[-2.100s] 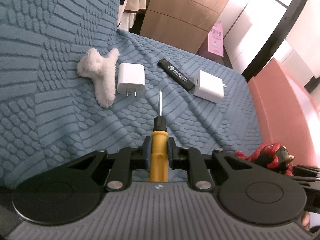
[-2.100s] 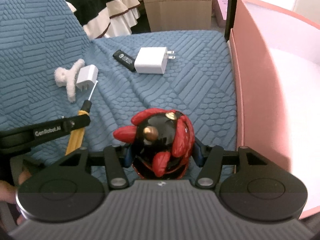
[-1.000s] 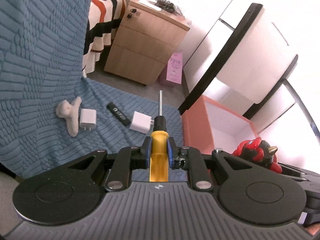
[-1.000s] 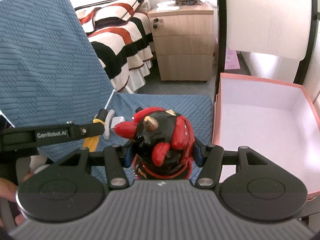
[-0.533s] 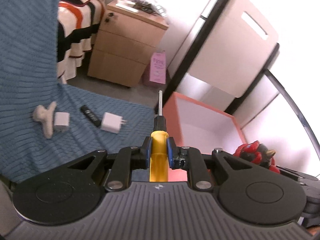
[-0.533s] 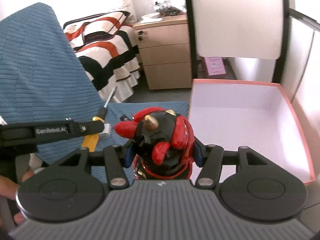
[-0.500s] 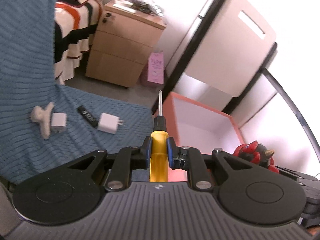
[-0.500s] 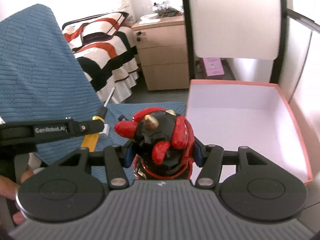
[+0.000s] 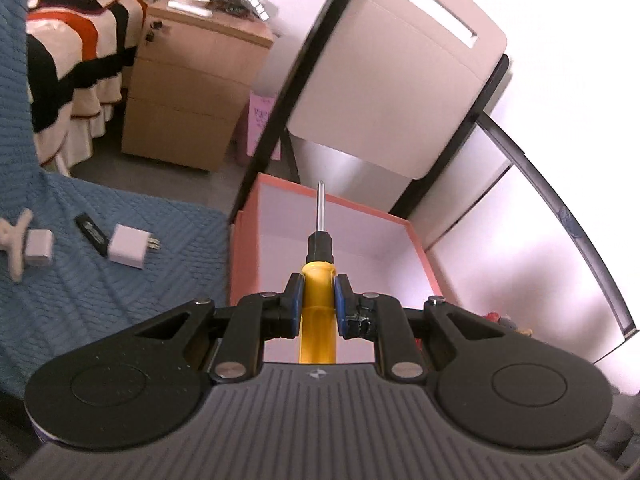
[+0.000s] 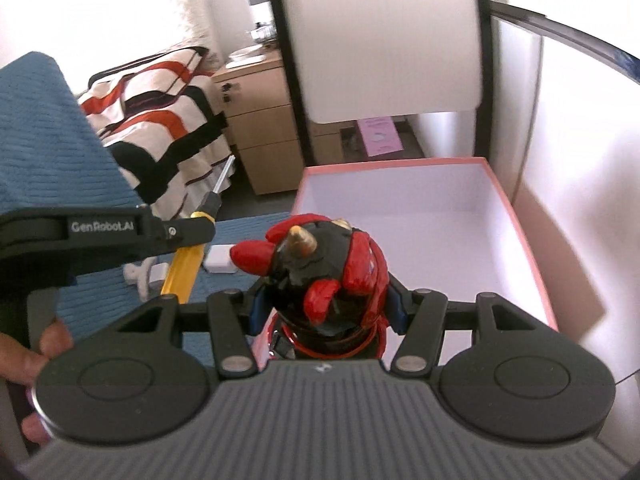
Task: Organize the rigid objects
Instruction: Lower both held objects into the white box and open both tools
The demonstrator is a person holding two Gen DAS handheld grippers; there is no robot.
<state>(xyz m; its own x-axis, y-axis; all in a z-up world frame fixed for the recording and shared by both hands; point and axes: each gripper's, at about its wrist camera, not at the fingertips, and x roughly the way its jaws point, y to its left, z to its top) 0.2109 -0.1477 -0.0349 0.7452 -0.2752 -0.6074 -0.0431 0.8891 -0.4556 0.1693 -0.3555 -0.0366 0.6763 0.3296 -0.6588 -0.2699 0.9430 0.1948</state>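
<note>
Screwdriver (image 9: 319, 280) with yellow handle sits pinched between the blue pads of my left gripper (image 9: 317, 298), shaft pointing forward over the near wall of the pink box (image 9: 244, 256). In the left wrist view I see the box open, its white inside bare where visible. To its left, on the blue textured cover (image 9: 120, 292), lie a white charger (image 9: 130, 246), a black stick (image 9: 92, 234), a smaller white adapter (image 9: 39, 251) and a fluffy white clip (image 9: 14, 242), all well apart from the box.

Right wrist view: my right gripper (image 10: 326, 306) clamps a red-and-black horned figurine (image 10: 320, 276) upright between its pads, held in front of the pink box (image 10: 532, 264). I note the left gripper (image 10: 188, 232) at left, gripping the screwdriver (image 10: 188, 262), with a person's hand (image 10: 36, 356) on its handle. Behind stand a wooden drawer unit (image 10: 260, 128) and a striped bedspread (image 10: 160, 96).
</note>
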